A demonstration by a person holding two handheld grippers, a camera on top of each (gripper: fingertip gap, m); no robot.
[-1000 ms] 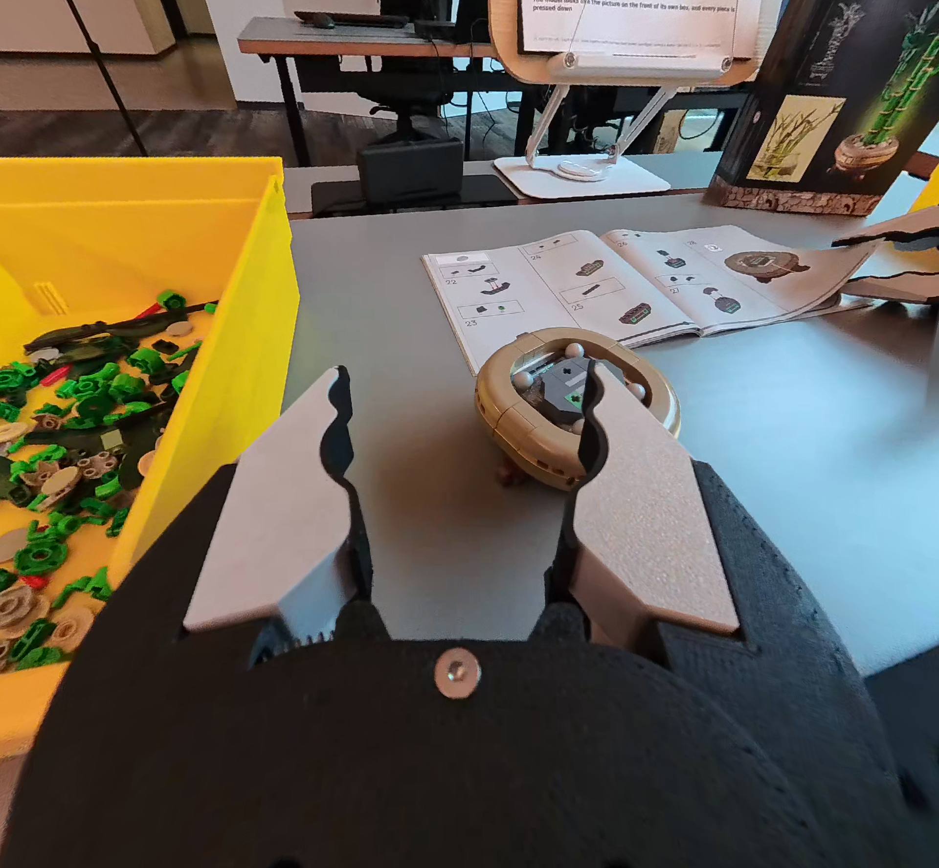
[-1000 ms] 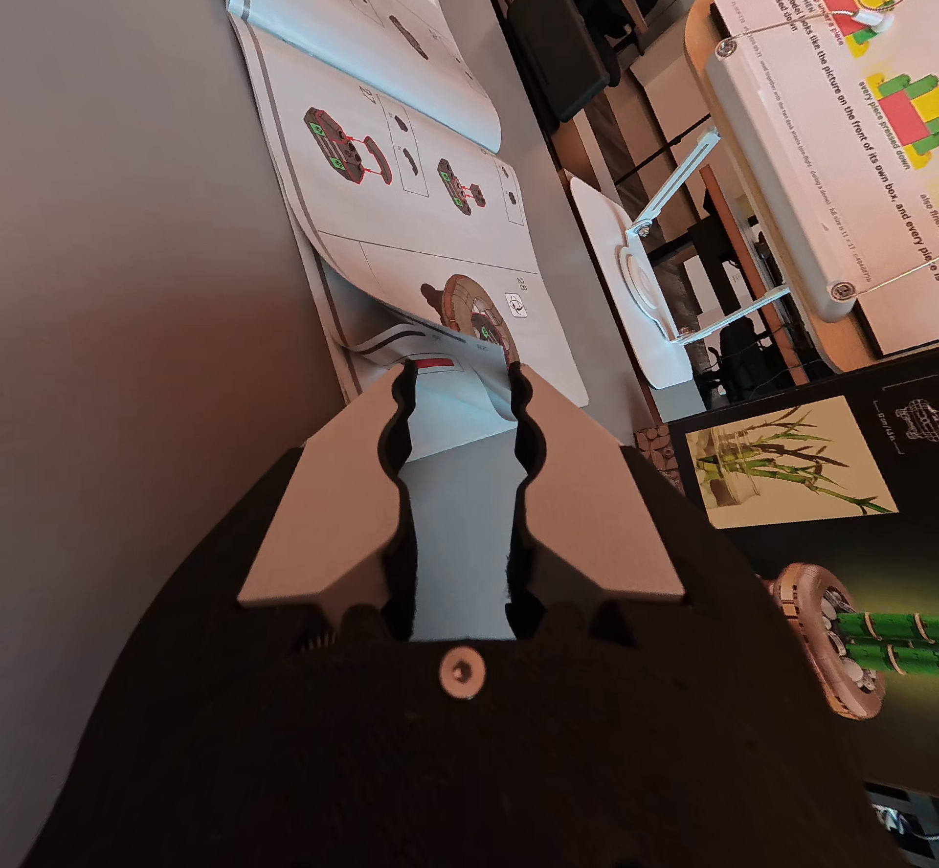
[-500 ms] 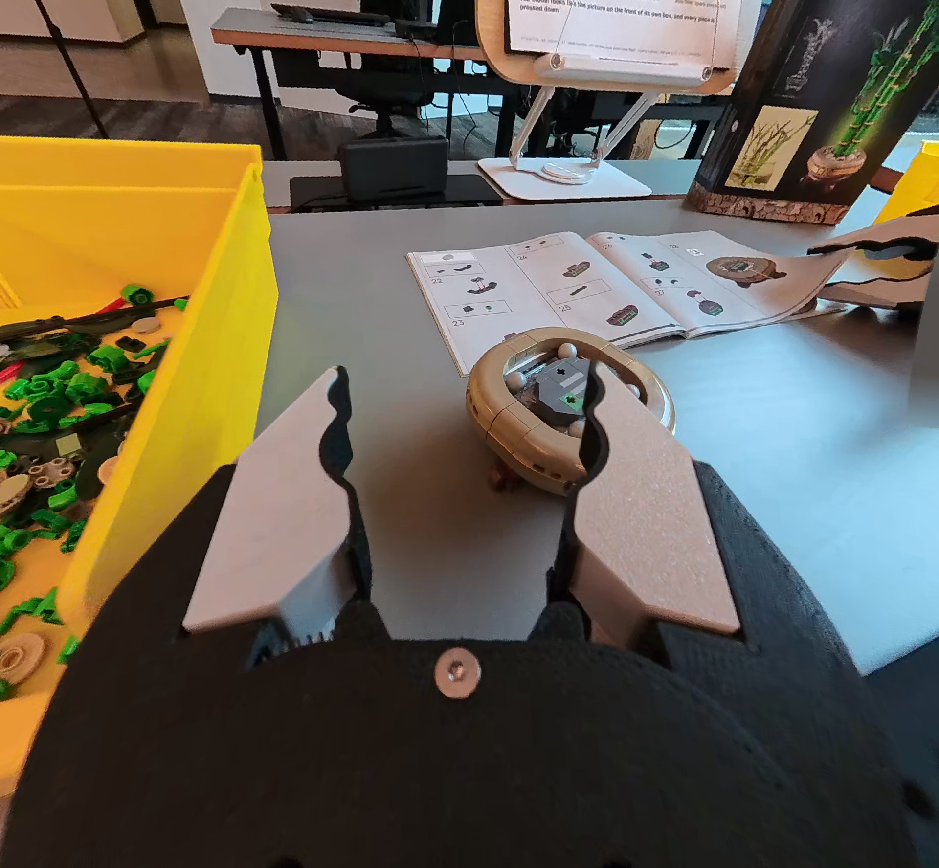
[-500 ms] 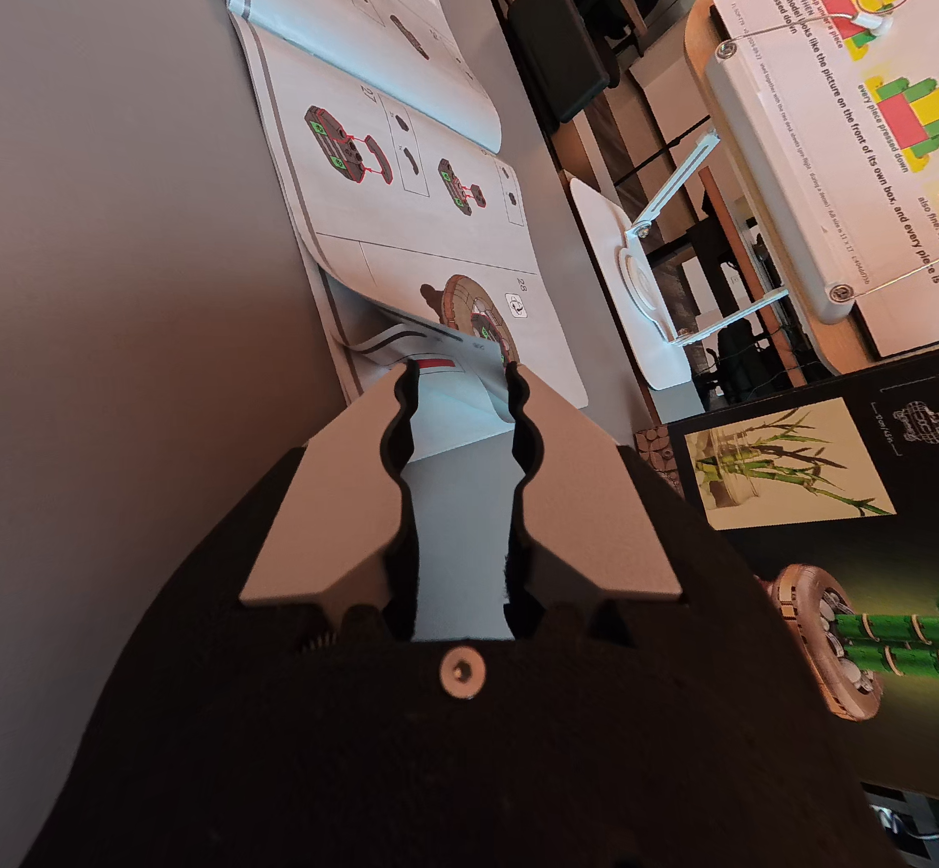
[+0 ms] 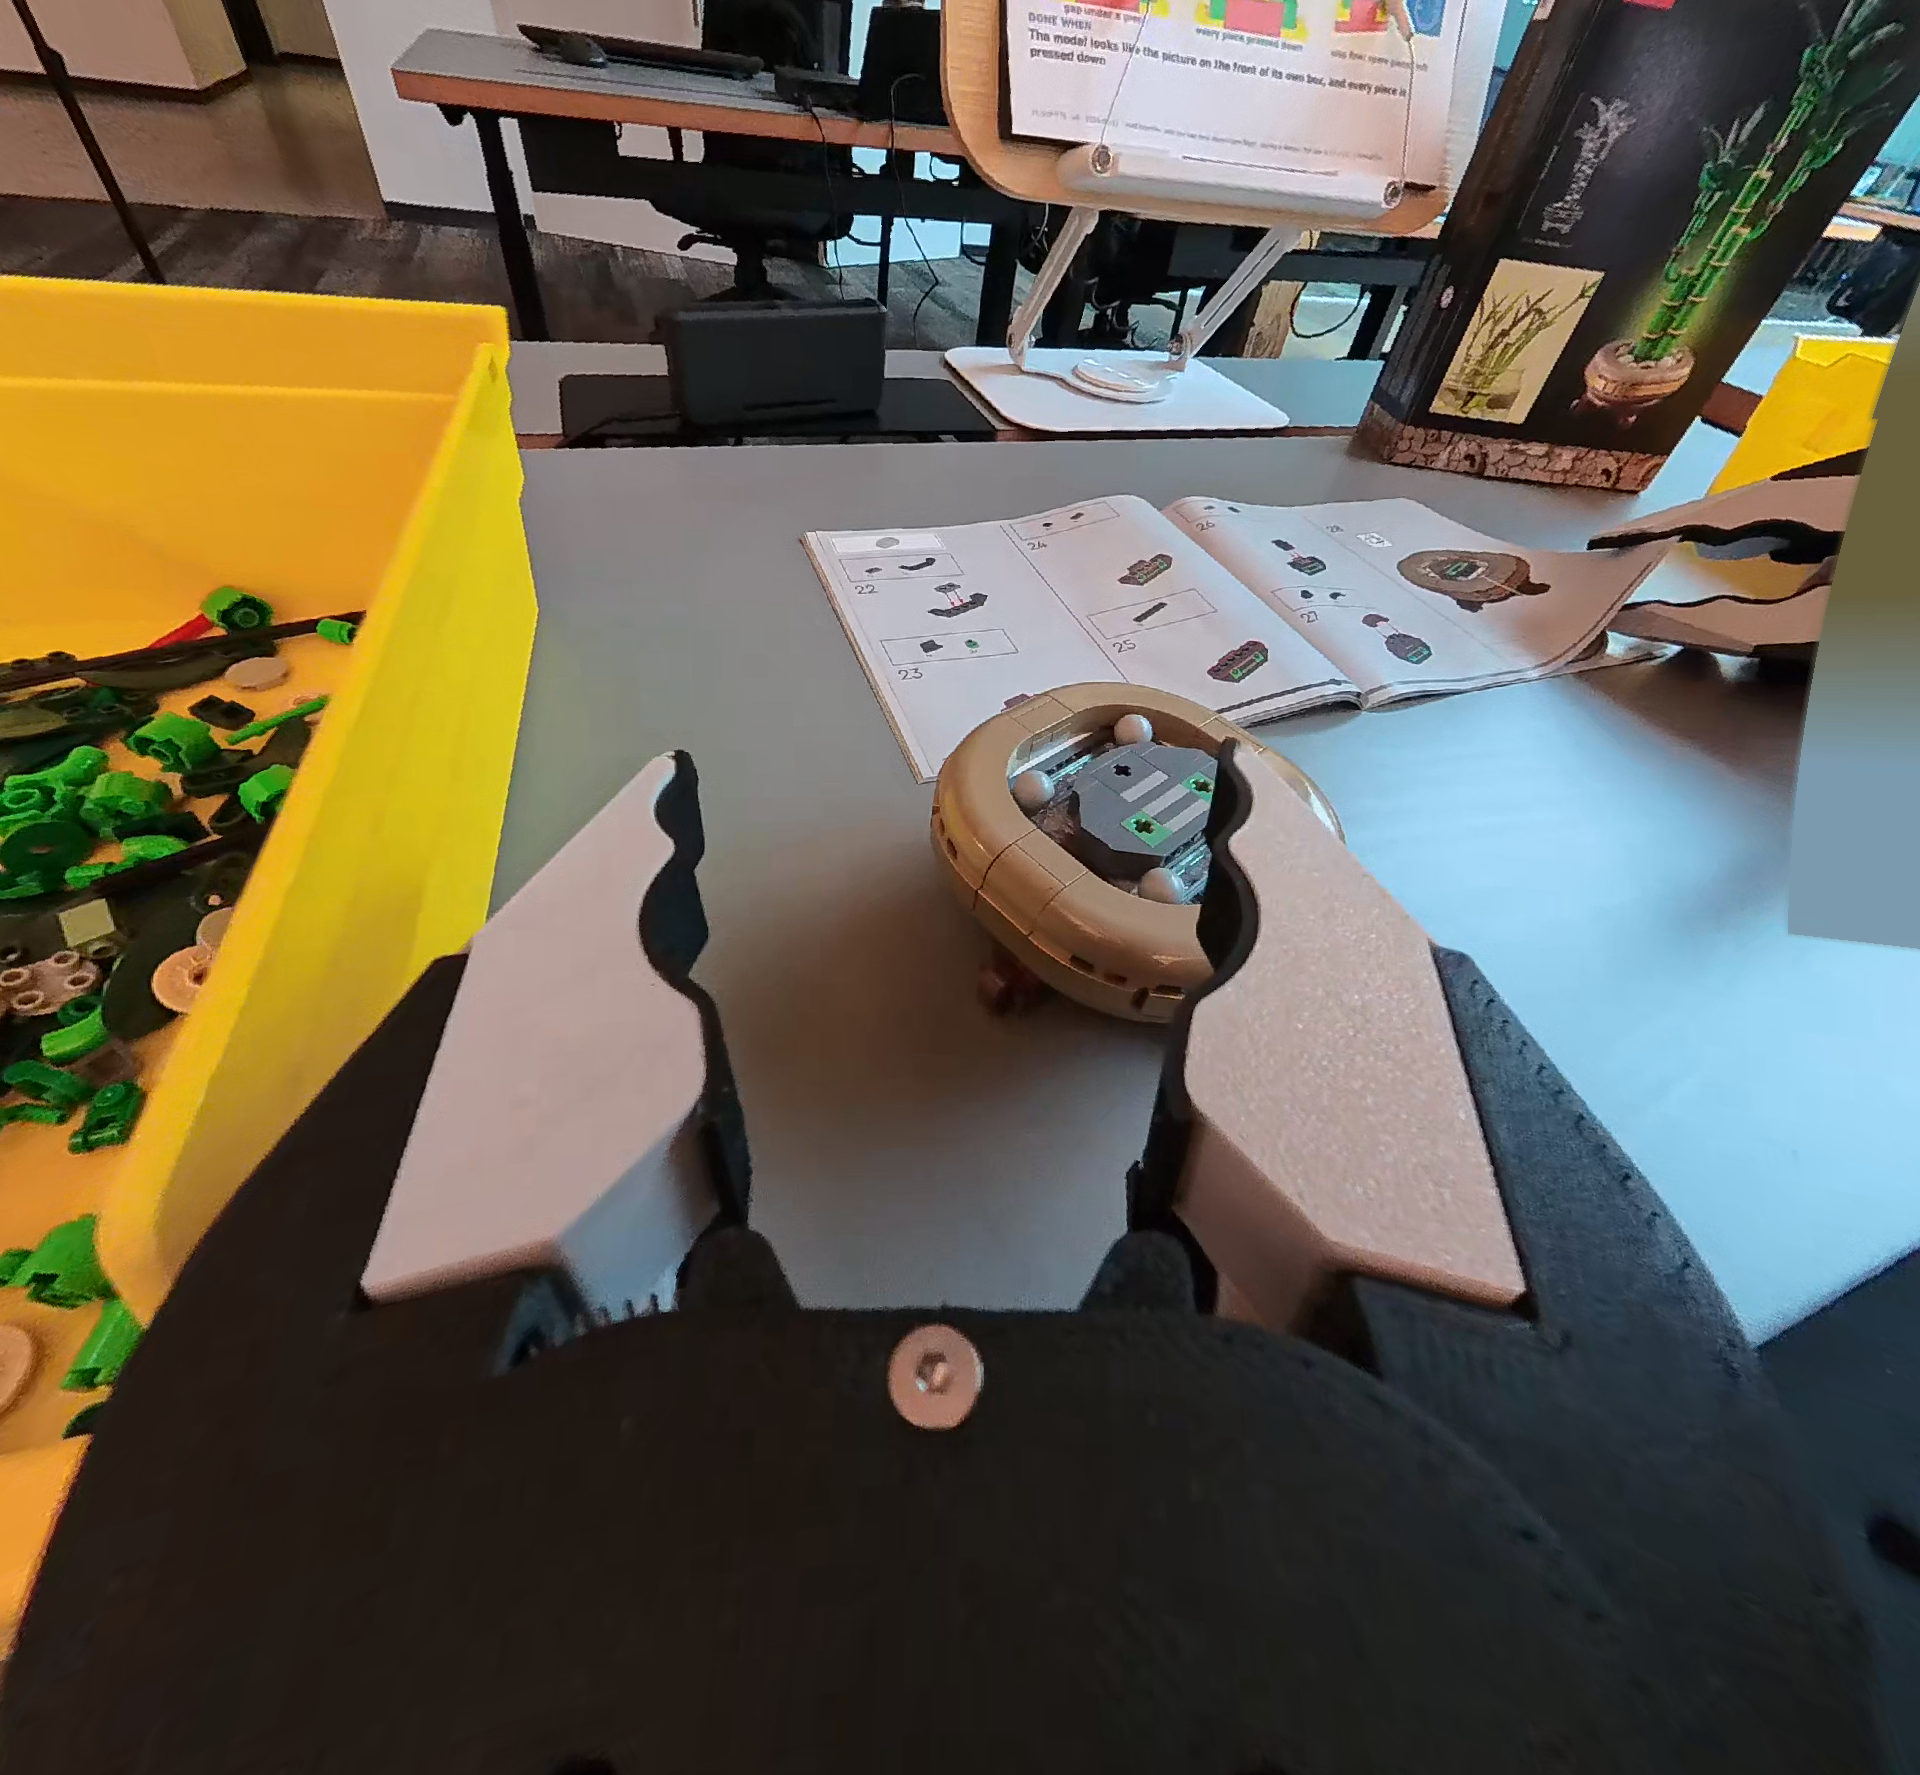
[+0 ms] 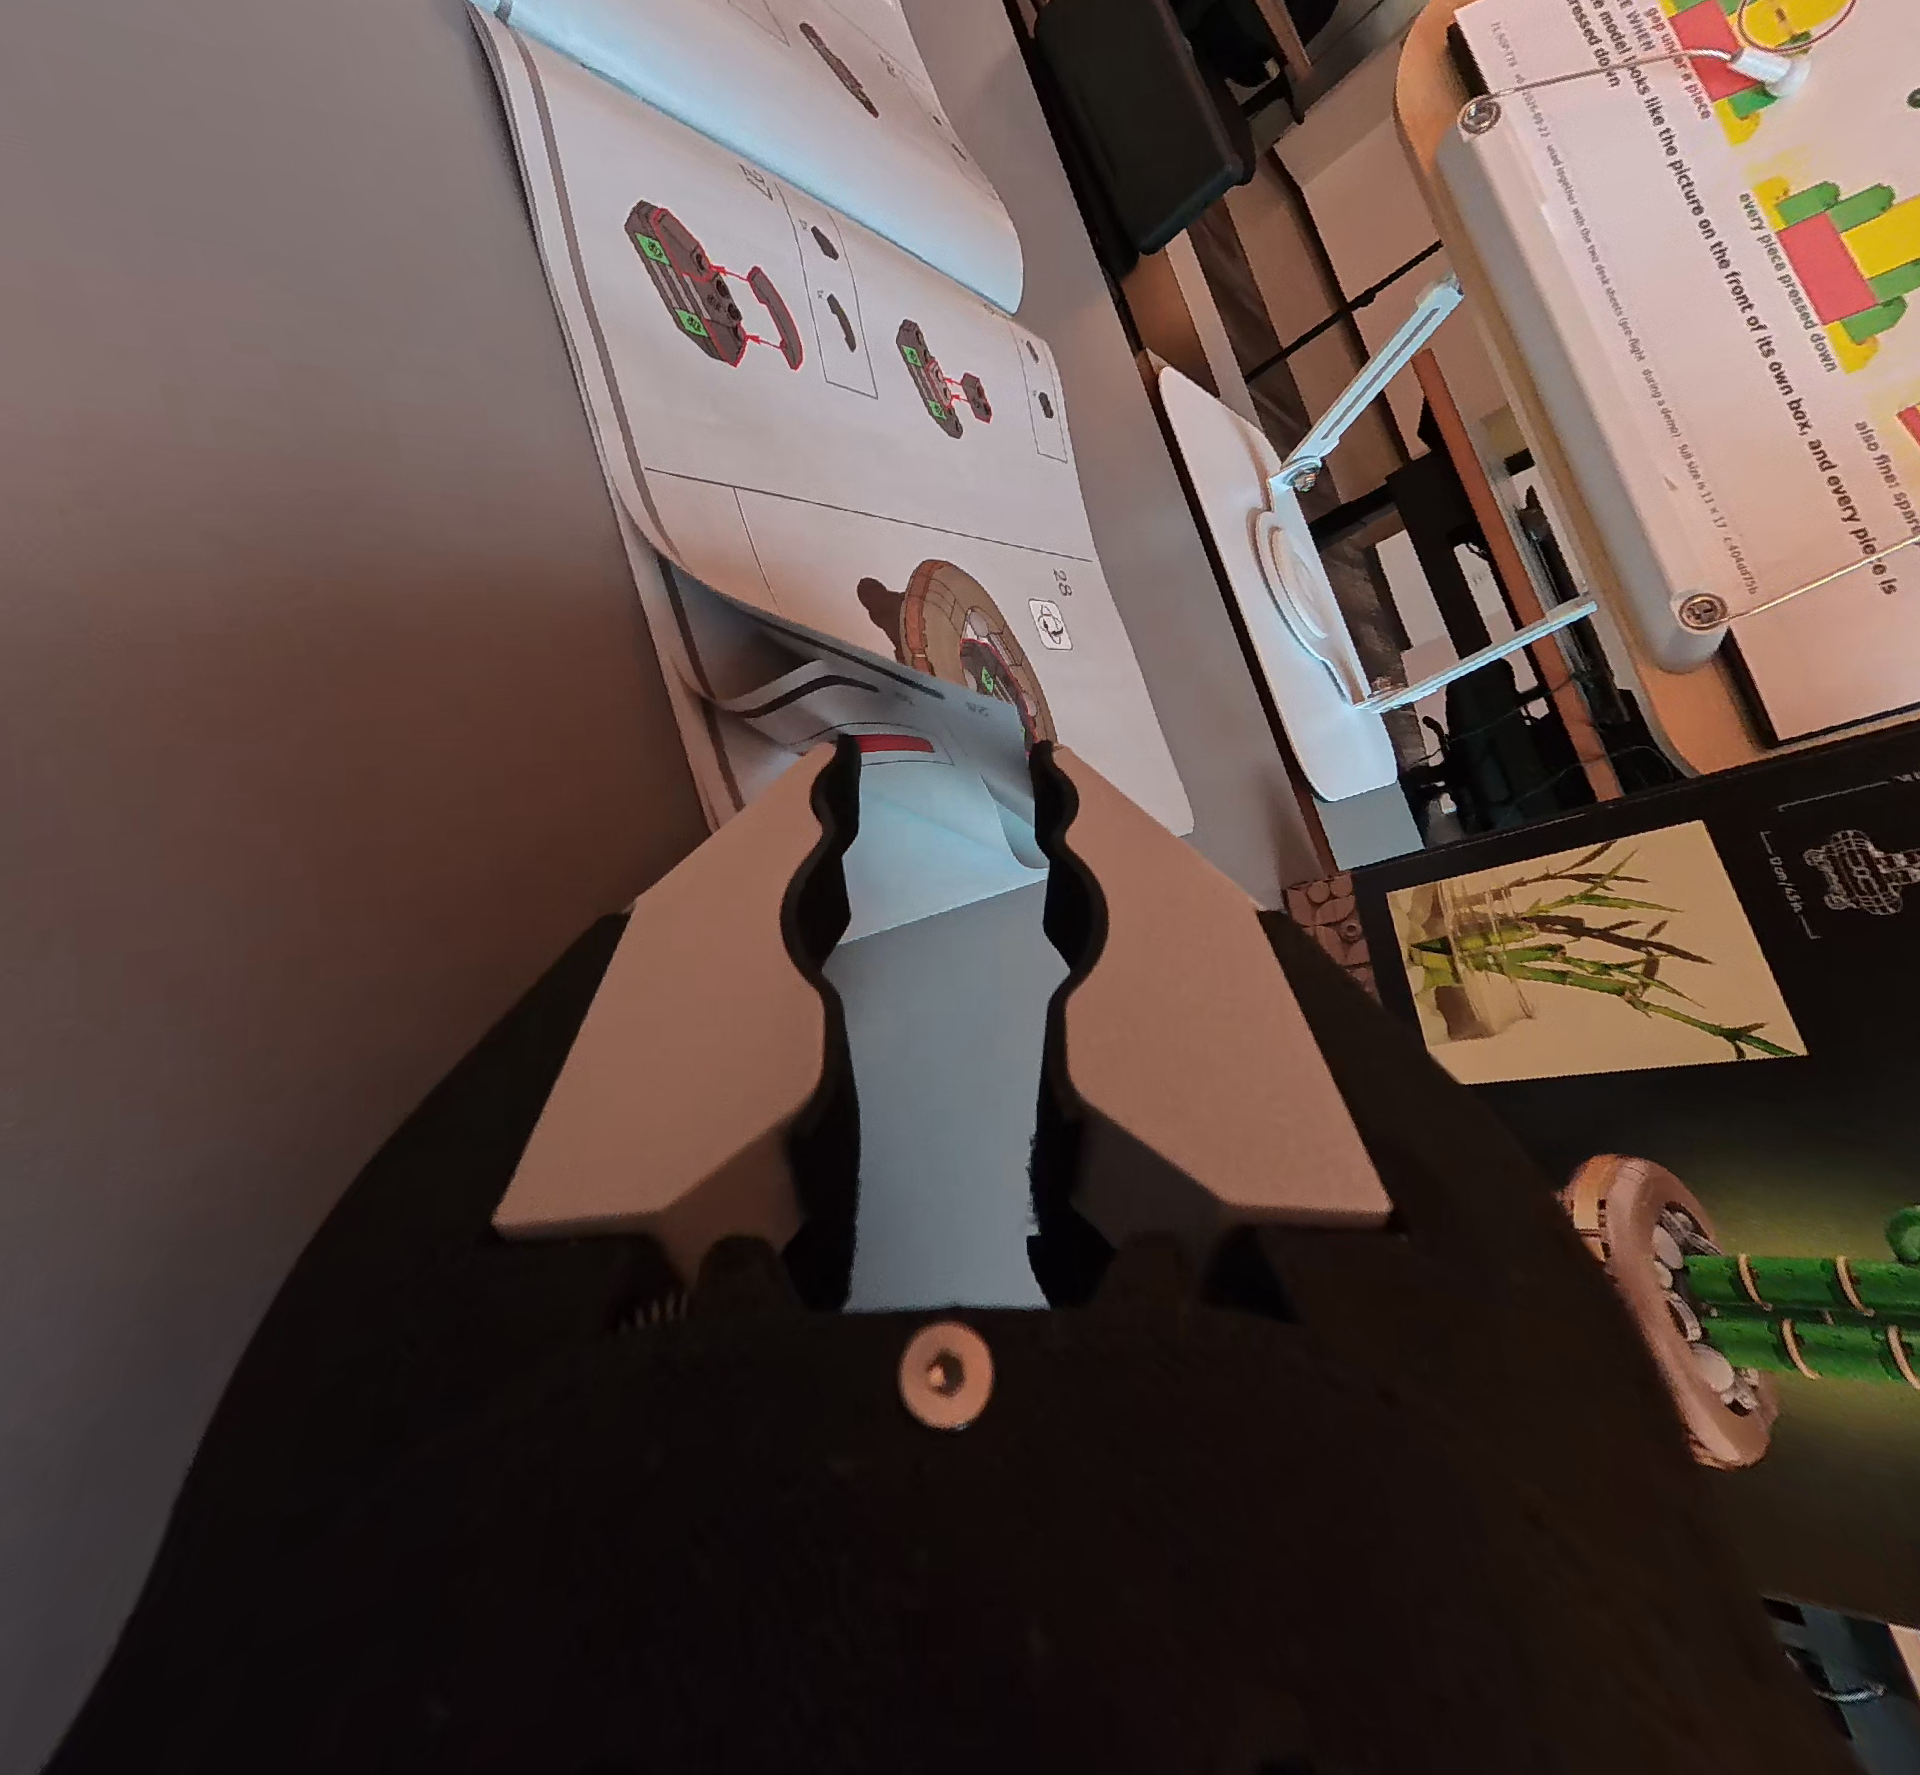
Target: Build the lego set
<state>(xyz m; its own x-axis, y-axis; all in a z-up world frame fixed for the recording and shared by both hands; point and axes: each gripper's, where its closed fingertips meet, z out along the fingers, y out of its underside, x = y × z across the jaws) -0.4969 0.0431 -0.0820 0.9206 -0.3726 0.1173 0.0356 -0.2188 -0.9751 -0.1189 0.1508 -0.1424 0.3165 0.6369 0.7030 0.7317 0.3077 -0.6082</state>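
Build is early-stage, judging by what is on the table (image 5: 727, 582). The only assembled piece in view is the tan pot base (image 5: 1081, 852), a rounded tan ring with a grey core, green-marked plates and pale round studs on top; it sits on the grey table just in front of the open instruction booklet (image 5: 1091, 603), overlapping its near edge. None of the bamboo stalks pictured on the set box (image 5: 1662, 198) are built yet, so most of the set looks outstanding. Loose parts, mostly green and dark with a few tan rounds, lie unsorted in the yellow bin (image 5: 343, 790) at left. Left gripper (image 5: 951, 780) hovers above the table near the pot base, fingers spread wide and empty; the right-hand finger overlaps the pot in view, but contact cannot be confirmed. Right gripper (image 6: 940, 769) is turned on its side at the booklet's outer edge, fingers partly apart with a clear gap, straddling a lifted page corner (image 6: 925, 759) without pinching it. The open spread shows the dark core sub-steps and the pot with the core fitted. The right gripper looks set up for a page turn, which would suggest the current spread's steps are complete and the next step is being looked up. Another yellow container (image 5: 1808, 406) is partly visible far right.
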